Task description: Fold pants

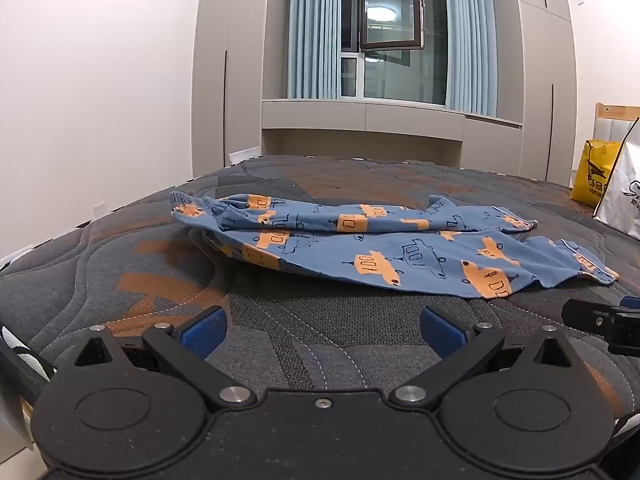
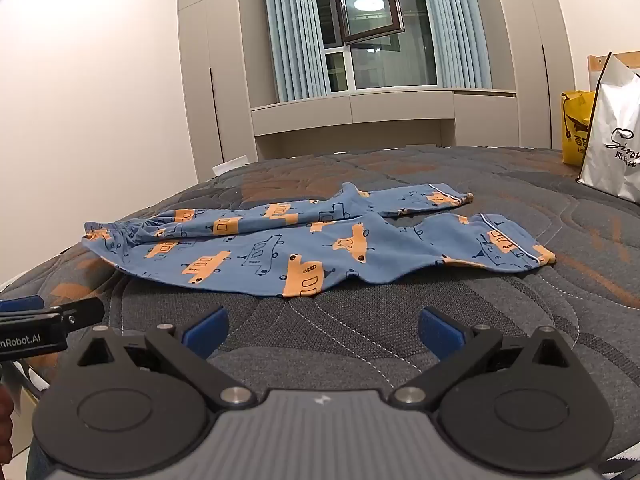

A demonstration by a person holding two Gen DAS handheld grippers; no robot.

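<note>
Both the left gripper [image 1: 322,326] and right gripper [image 2: 322,326] are wide open and empty before the unfolded pyjama pants [image 2: 304,244]; folding seems not begun, next probably grasping waistband and cuffs

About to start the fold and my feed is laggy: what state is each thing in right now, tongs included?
Pants: unfolded, lying rumpled on the bed, legs apart at the cuffs.
Left tongs: open, empty, short of the pants.
Right tongs: open, empty, short of the pants.
Window: swung open.
Curtains: drawn aside.
</note>
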